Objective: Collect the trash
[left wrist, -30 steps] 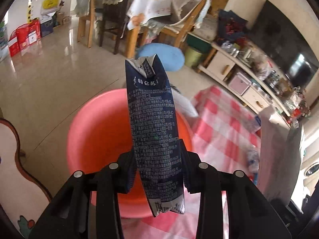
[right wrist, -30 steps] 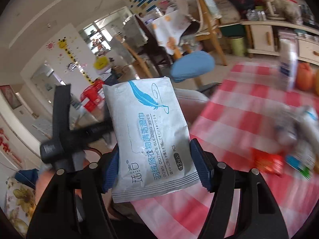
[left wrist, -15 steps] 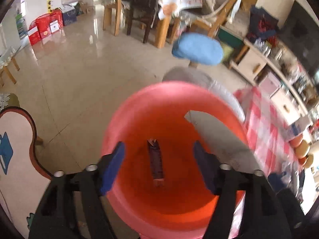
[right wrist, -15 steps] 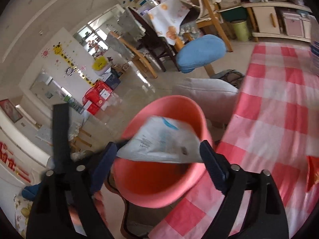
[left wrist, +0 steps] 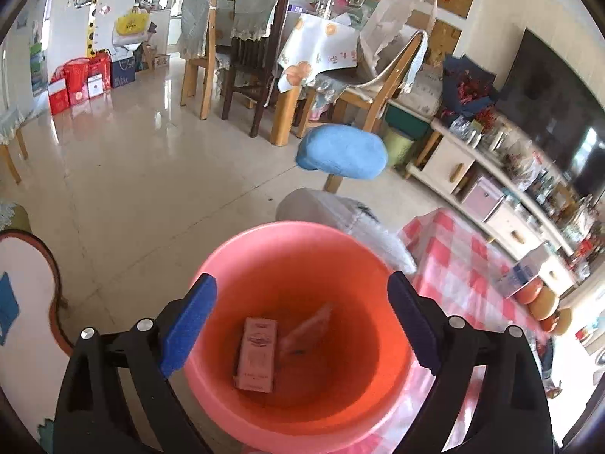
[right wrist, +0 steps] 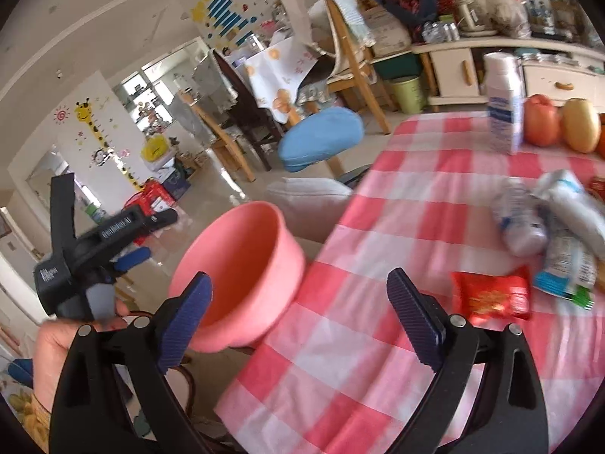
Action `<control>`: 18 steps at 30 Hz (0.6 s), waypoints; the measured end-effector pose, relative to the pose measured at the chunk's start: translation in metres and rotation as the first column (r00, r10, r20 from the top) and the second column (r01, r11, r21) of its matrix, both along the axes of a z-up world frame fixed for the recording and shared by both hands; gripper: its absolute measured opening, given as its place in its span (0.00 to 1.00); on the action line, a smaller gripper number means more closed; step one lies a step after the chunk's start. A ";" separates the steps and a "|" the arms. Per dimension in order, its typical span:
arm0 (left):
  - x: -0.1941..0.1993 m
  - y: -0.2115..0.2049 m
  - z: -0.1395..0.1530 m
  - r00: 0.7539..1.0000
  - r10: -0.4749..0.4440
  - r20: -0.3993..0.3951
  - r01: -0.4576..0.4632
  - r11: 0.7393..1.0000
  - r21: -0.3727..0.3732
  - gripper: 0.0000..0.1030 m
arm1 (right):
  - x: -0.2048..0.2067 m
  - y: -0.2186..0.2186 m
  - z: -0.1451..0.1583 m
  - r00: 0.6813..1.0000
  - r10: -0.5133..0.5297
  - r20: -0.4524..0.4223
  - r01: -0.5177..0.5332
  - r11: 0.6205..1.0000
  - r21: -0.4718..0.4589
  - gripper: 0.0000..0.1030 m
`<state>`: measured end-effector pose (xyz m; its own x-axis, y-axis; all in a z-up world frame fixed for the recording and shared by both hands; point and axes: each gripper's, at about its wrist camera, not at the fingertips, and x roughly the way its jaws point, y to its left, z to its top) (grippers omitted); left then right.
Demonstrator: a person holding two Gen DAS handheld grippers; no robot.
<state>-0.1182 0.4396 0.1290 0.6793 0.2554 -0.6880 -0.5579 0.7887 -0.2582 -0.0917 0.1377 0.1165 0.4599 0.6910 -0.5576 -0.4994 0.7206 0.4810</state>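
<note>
On the checked tablecloth [right wrist: 408, 227] wrappers [right wrist: 556, 227] and a red packet [right wrist: 491, 297] remained, while both the left gripper [left wrist: 300, 316] and right gripper [right wrist: 298, 310], jaws just opened, stood empty over the pink bucket [left wrist: 234, 261] holding two dropped packets [left wrist: 257, 355].

R gripper [right wrist: 298, 304] w/ fingers spread wide, jaws just been opening, nothing btwn them; pink bucket [right wrist: 242, 265] at desk [right wrist: 378, 340] edge, left of centre; L gripper [right wrist: 113, 242] held in a hand [right wrist: 60, 344] at far left; red packet [right wrist: 491, 297] on checked cloth, right; crumpled wrappers [right wrist: 556, 227] beyond it; white carton [right wrist: 504, 106] upright near fruit [right wrist: 540, 121].
</note>
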 end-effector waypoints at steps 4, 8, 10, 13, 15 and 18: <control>-0.003 -0.009 0.006 0.996 -0.022 0.084 0.025 0.999 -0.038 0.88 | -0.008 -0.020 -0.002 0.998 -0.030 0.048 0.032 0.998 -0.054 0.92; -0.003 -0.025 0.013 0.980 -0.051 0.190 0.061 0.997 -0.046 0.88 | -0.019 -0.035 -0.005 0.991 -0.051 0.124 0.065 0.991 -0.119 0.94; 0.000 -0.037 0.018 0.975 -0.088 0.204 0.092 0.996 -0.008 0.90 | -0.024 -0.043 -0.007 0.984 -0.061 0.169 0.087 0.985 -0.151 0.95; 0.007 -0.068 0.028 0.947 -0.210 0.245 0.191 0.977 0.098 0.92 | -0.029 -0.056 -0.008 0.972 -0.072 0.222 0.115 0.975 -0.188 0.96; 0.009 -0.090 0.034 0.924 -0.283 0.258 0.244 0.954 0.175 0.93 | -0.030 -0.065 -0.009 0.967 -0.079 0.242 0.131 0.970 -0.205 0.96; 0.017 -0.122 0.039 0.897 -0.377 0.231 0.316 0.913 0.259 0.93 | -0.032 -0.079 -0.007 0.958 -0.095 0.269 0.156 0.964 -0.215 0.96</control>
<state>-0.1014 0.3172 0.1680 0.9025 0.0864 -0.4219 -0.1711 0.9710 -0.1672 -0.1233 0.0589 0.1099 0.6819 0.4839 -0.5485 -0.4811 0.8616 0.1620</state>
